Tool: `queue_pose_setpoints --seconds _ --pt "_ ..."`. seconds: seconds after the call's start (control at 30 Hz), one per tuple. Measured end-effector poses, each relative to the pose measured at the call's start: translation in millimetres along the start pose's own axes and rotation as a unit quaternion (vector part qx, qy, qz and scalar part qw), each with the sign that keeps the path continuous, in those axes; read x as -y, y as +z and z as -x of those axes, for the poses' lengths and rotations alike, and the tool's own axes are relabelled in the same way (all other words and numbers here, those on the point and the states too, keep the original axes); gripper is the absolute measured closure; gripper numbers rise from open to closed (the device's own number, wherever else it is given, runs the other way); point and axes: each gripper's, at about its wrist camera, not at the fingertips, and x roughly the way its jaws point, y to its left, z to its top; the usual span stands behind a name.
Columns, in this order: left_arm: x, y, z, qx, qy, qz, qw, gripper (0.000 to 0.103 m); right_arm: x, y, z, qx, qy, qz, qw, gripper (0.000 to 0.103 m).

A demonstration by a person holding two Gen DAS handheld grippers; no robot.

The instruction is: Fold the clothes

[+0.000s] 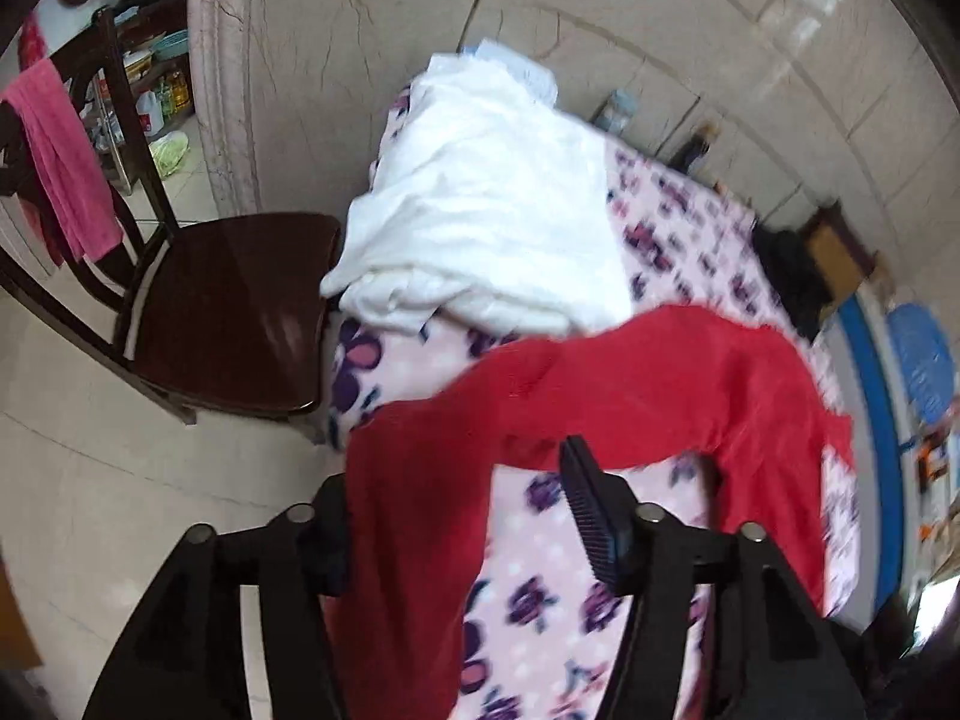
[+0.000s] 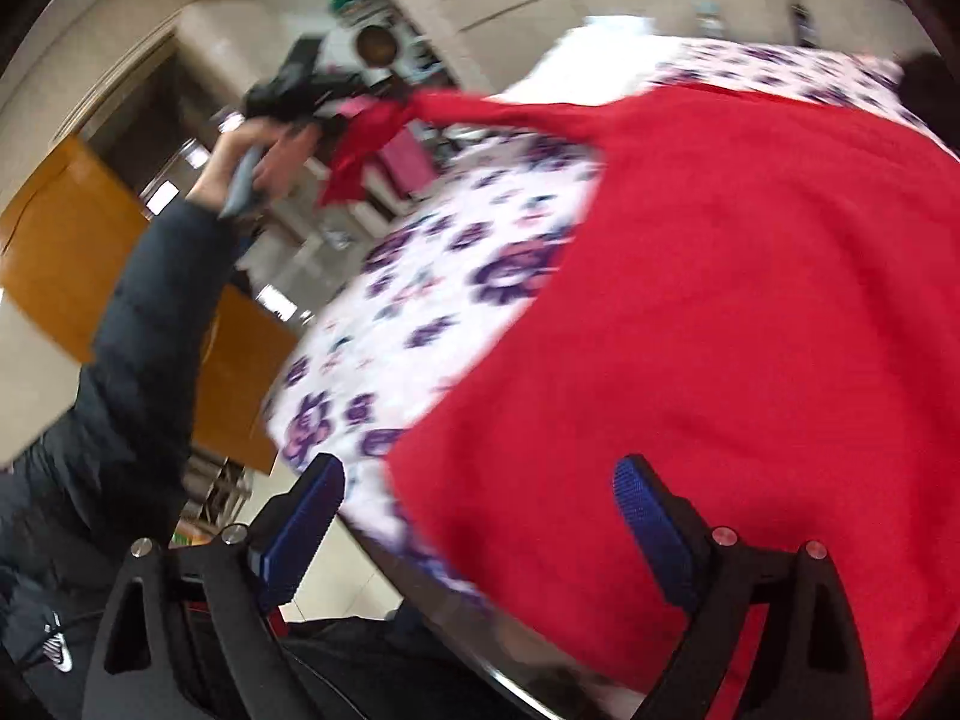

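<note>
A red garment (image 2: 720,300) lies spread over a table covered with a pink flowered cloth (image 2: 432,294). In the right wrist view my left gripper (image 2: 312,99) is raised at the far left and holds the end of the garment's sleeve (image 2: 372,138), which stretches up from the table. In the left wrist view the red garment (image 1: 600,396) hangs between my left gripper's (image 1: 474,516) fingers. My right gripper (image 2: 480,516) is open and empty at the table's near edge, above the garment's hem. A white garment (image 1: 480,210) lies heaped at the table's far end.
A dark wooden chair (image 1: 234,306) stands left of the table with a pink towel (image 1: 60,162) over its back. A black item (image 1: 786,276) lies at the table's right edge. Wooden furniture (image 2: 72,240) stands to the left, with tiled floor around.
</note>
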Motion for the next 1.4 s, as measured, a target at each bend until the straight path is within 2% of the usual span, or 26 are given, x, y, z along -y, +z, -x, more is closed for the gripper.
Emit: queue_pose_setpoints --seconds 0.07,0.1,0.2,0.23,0.27,0.3,0.37,0.4,0.43,0.47,0.53,0.6,0.67,0.73,0.83,0.87,0.93,0.97,1.03,1.1,1.13,1.2,1.23,1.37,1.4 --pt "-4 -14 -16 -0.035 0.087 -0.053 0.9942 0.035 28 2 24 0.01 -0.009 -0.032 0.999 0.011" --pt "-8 -21 -22 -0.048 0.124 -0.082 0.9878 0.036 41 3 38 0.02 -0.012 -0.046 0.999 0.011" --pt "-28 -40 -32 -0.063 0.236 -0.136 0.9602 0.036 74 4 80 0.052 -0.041 -0.08 0.995 0.011" --pt "-37 -45 -35 -0.07 0.259 -0.14 0.9532 0.036 82 5 93 0.063 -0.053 -0.09 0.992 0.011" --pt "-45 -49 -35 -0.075 0.257 -0.134 0.9543 0.036 89 6 103 0.072 -0.061 -0.098 0.991 0.011" --pt "-55 -52 -32 -0.068 0.23 -0.112 0.9644 0.036 95 4 113 0.08 -0.066 -0.105 0.989 0.011" --pt "-68 -53 -16 -0.02 0.155 -0.048 0.9866 0.036 108 1 136 0.1 -0.072 -0.118 0.985 0.011" --pt "-71 -54 -7 0.013 0.117 -0.013 0.993 0.036 116 -1 148 0.112 -0.074 -0.124 0.983 0.011" --pt "-72 -55 2 0.043 0.084 0.019 0.9954 0.035 124 -3 160 0.126 -0.078 -0.133 0.98 0.011" --pt "-68 -56 10 0.068 0.05 0.043 0.9955 0.031 135 -4 173 0.144 -0.083 -0.148 0.975 0.011" --pt "-48 -58 19 0.103 -0.021 0.078 0.9914 0.021 160 -5 201 0.181 -0.104 -0.185 0.96 0.011" --pt "-25 -60 26 0.127 -0.097 0.111 0.9809 0.013 198 -5 228 0.209 -0.128 -0.232 0.941 0.011" --pt "2 -61 18 0.117 -0.166 0.142 0.9688 0.008 238 -6 251 0.231 -0.143 -0.28 0.921 0.011" --pt "34 -63 2 0.091 -0.213 0.158 0.9599 0.008 280 -11 257 0.244 -0.113 -0.339 0.902 0.011" --pt "80 -65 -27 0.037 -0.25 0.17 0.9524 0.008 329 -18 242 0.255 -0.022 -0.417 0.872 0.011" --pt "97 -67 -34 0.022 -0.262 0.169 0.95 0.008 338 -15 235 0.246 -0.019 -0.429 0.869 0.011" --pt "135 -78 -35 0.004 -0.287 0.139 0.9476 0.008 340 1 224 0.205 -0.073 -0.409 0.886 0.011" --pt "155 -85 -32 -0.005 -0.296 0.114 0.9485 0.008 329 12 216 0.176 -0.113 -0.377 0.903 0.011" --pt "198 -111 -24 -0.02 -0.29 0.018 0.9565 0.008 292 31 186 0.106 -0.159 -0.295 0.936 0.014" --pt "240 -143 -14 -0.03 -0.27 -0.09 0.9582 0.009 238 31 151 0.047 -0.136 -0.197 0.97 0.021" --pt "254 -163 -9 -0.031 -0.25 -0.136 0.9582 0.009 211 27 137 0.023 -0.13 -0.154 0.979 0.024" --pt "268 -195 -2 -0.032 -0.2 -0.197 0.9592 0.009 169 8 120 -0.008 -0.159 -0.094 0.983 0.026" --pt "267 -206 1 -0.025 -0.179 -0.207 0.9616 0.009 151 -2 113 -0.021 -0.171 -0.068 0.983 0.026" --pt "247 -231 13 0.007 -0.13 -0.196 0.9718 0.009 132 -38 116 -0.026 -0.187 -0.059 0.98 0.026" --pt "238 -235 15 0.009 -0.134 -0.18 0.9745 0.008 134 -44 116 -0.025 -0.19 -0.064 0.979 0.026"
